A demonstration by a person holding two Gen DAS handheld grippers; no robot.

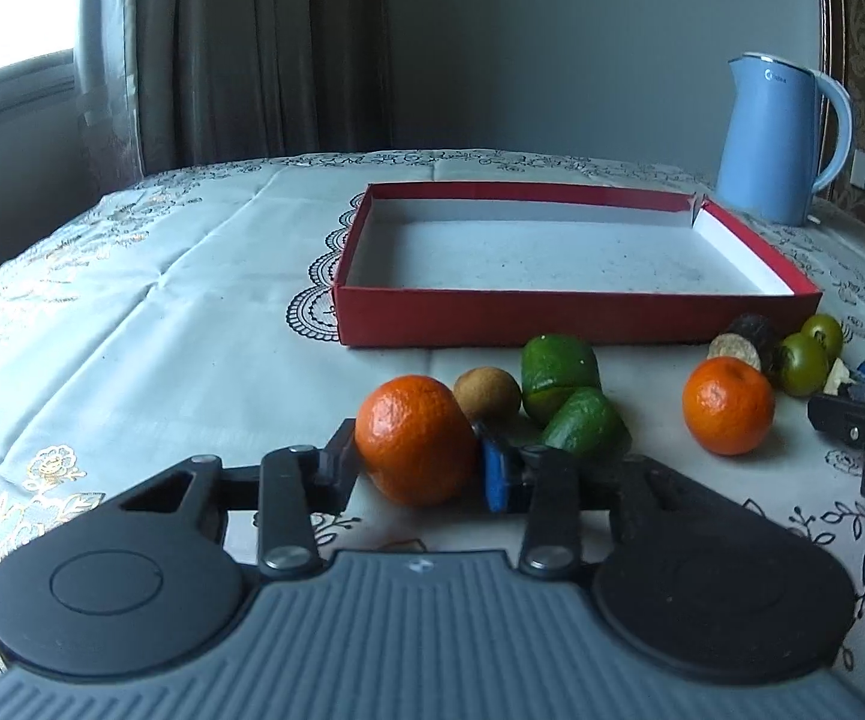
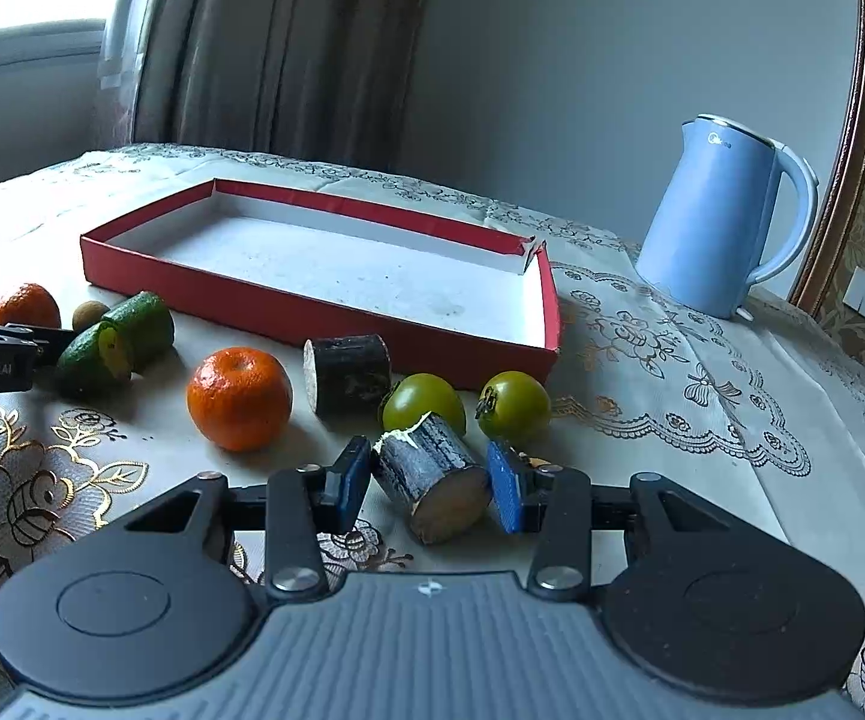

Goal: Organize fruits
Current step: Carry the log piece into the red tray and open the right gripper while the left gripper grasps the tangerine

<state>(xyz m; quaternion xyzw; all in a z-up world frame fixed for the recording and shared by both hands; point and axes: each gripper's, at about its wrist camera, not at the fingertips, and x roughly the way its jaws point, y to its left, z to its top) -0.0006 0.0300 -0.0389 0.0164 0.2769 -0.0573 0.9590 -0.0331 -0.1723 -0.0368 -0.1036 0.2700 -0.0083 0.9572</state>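
My left gripper point(image 1: 417, 468) is shut on an orange point(image 1: 414, 438), its pads pressing both sides while the fruit rests on the tablecloth. In the right wrist view, my right gripper point(image 2: 429, 489) is shut on a short dark-barked cane piece point(image 2: 432, 480) with a pale cut end. An empty red box point(image 1: 576, 315) with a white inside lies just beyond the fruit. Loose on the cloth are a second orange point(image 2: 239, 397), a small brown fruit point(image 1: 486, 391), two green cut pieces point(image 1: 558, 369), another dark cane piece point(image 2: 348, 373) and two green round fruits point(image 2: 423, 402).
A light blue kettle point(image 2: 714, 216) stands at the back right, beyond the box's corner. The patterned tablecloth point(image 1: 162, 300) spreads out left of the box. Curtains and a window lie behind the table's far left edge.
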